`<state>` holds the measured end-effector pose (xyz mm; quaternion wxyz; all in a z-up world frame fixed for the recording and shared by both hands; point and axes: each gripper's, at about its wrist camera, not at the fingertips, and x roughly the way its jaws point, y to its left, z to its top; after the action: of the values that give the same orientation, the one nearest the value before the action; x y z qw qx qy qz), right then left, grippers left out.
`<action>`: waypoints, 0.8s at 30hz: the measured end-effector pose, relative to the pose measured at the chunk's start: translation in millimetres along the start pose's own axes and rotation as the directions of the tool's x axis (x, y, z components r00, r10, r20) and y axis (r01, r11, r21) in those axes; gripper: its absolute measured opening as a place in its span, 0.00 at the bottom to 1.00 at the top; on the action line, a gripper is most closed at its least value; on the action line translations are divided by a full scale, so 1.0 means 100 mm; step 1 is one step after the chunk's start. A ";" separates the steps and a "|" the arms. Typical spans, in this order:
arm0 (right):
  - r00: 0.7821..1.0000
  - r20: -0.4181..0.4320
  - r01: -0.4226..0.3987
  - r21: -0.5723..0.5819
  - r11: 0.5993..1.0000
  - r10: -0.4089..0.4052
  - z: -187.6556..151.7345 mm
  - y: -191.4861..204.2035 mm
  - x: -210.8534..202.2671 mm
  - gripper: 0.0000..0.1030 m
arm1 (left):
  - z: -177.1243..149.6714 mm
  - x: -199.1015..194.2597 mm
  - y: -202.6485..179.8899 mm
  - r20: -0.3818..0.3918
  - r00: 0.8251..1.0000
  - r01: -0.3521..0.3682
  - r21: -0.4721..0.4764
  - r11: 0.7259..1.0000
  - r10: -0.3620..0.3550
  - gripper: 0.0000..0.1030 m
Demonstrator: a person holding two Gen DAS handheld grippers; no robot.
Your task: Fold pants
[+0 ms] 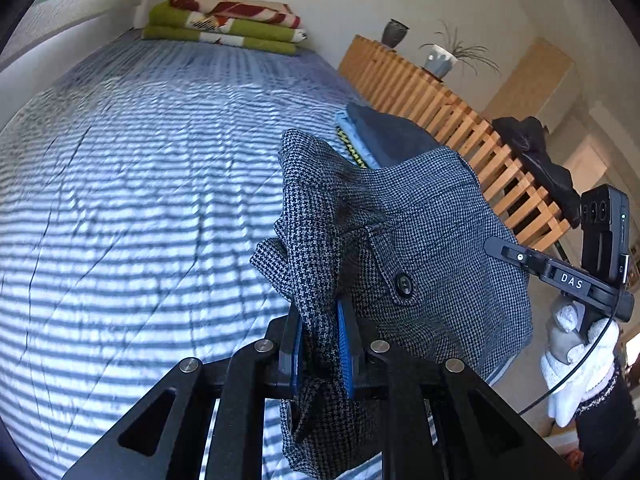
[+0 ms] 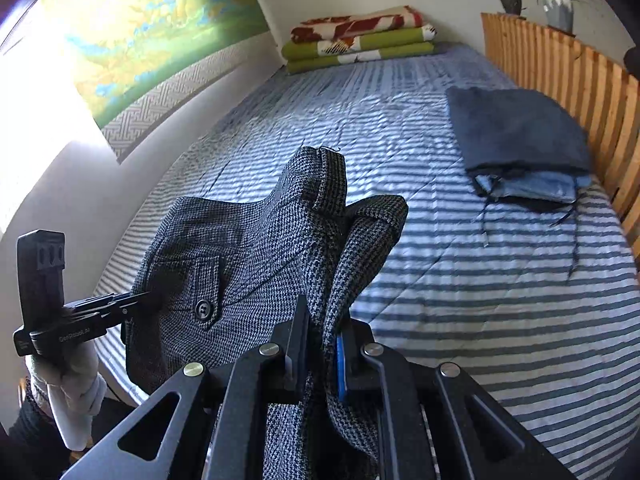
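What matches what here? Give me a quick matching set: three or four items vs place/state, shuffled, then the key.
Items:
1 houndstooth pants
2 green blanket stack
3 dark blue folded garment
4 potted plant

Places/states:
A on top of the wooden slat rail
B at the bed's far end by the wall
C held up by both grippers
D lying on the bed beside the slat rail

Pairs: 1-C, 2-B, 3-D, 4-A

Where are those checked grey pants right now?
The checked pants hang in the air above the striped bed, pinched at the waist between the left gripper and right gripper, near the folded clothes stack.
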<state>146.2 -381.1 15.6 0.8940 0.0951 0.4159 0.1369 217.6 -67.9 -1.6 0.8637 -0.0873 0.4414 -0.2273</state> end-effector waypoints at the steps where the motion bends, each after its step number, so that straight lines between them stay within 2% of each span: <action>1: 0.999 0.025 0.023 0.002 1.000 -0.023 0.11 -0.10 -0.07 0.09 | 0.16 0.09 -0.13 0.004 1.000 0.008 0.019 1.000 -0.008 0.15; 5: 0.986 0.124 0.115 0.009 0.993 -0.115 0.59 -0.47 -0.29 0.09 | 0.83 0.51 -0.64 0.031 0.999 0.035 0.093 0.995 -0.038 0.15; 10: 0.951 0.226 0.203 0.059 0.977 -0.211 1.28 -1.01 -0.36 0.08 | 1.72 1.12 -1.16 0.079 0.995 0.045 0.167 0.985 -0.059 0.14; 14: 0.921 0.279 0.257 0.090 0.962 -0.272 1.75 -1.41 -0.20 0.08 | 2.32 1.62 -1.51 0.131 0.988 0.058 0.216 0.975 -0.088 0.11; 17: 0.914 0.282 0.274 0.102 0.956 -0.292 2.01 -1.71 0.06 0.06 | 2.66 2.06 -1.72 0.154 0.985 0.033 0.271 0.962 -0.077 0.10; 19: 0.902 0.267 0.324 0.098 0.941 -0.339 2.15 -1.89 0.30 0.06 | 2.89 2.49 -1.77 0.106 0.989 0.070 0.272 0.960 -0.102 0.10; 21: 0.881 0.229 0.401 0.107 0.910 -0.415 2.31 -2.14 0.63 0.06 | 3.06 3.00 -1.70 0.042 0.998 0.030 0.212 0.977 -0.039 0.10; 22: 0.884 0.196 0.405 0.134 0.905 -0.425 2.32 -2.27 0.76 0.06 | 3.08 3.19 -1.65 0.010 1.000 0.027 0.188 0.982 -0.029 0.10; 24: 0.906 0.149 0.365 0.200 0.909 -0.396 2.30 -2.50 0.93 0.06 | 3.04 3.40 -1.55 -0.045 0.995 0.095 0.158 0.983 -0.089 0.10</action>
<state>422.7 -600.2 24.1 0.9271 0.0993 0.3512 -0.0857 584.7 -379.3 -11.6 0.8480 -0.0337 0.4333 -0.3033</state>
